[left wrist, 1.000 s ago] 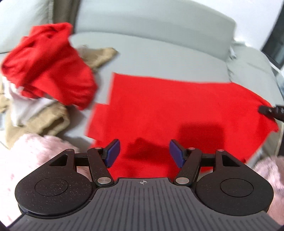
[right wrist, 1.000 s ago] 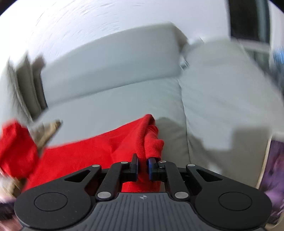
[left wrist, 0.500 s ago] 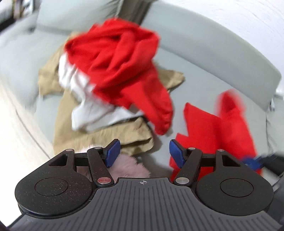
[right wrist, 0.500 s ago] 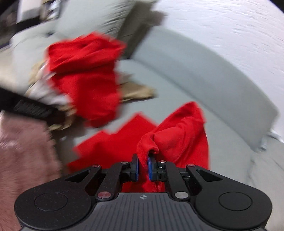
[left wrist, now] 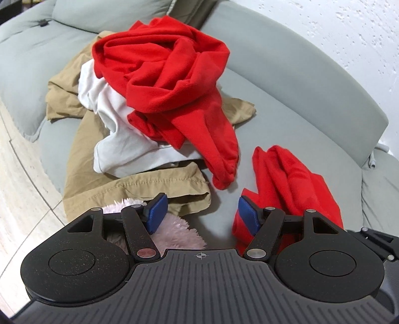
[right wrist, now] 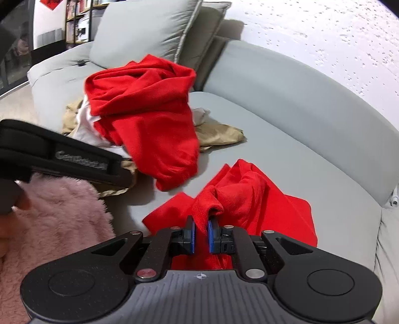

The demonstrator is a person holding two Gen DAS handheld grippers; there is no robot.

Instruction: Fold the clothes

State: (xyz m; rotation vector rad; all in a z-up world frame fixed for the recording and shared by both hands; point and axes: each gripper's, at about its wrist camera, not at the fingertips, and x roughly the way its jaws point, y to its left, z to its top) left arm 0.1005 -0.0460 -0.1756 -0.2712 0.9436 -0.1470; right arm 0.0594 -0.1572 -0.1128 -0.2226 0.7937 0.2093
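Red shirt [right wrist: 251, 199] lies bunched on the grey sofa [right wrist: 286, 104], right gripper [right wrist: 201, 233] pinching a fold of it. Left gripper [left wrist: 200, 215] hangs wide open just beside it, near the clothes pile [left wrist: 159, 82].

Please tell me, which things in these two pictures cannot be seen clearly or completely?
- Red garment held by the right gripper: its near part is hidden behind the gripper body in the right wrist view.
- White garment: mostly covered by the red pile, left wrist view.
- Pink fluffy fabric: cut off by the lower left edge, right wrist view.
- Bookshelf: too small to read.
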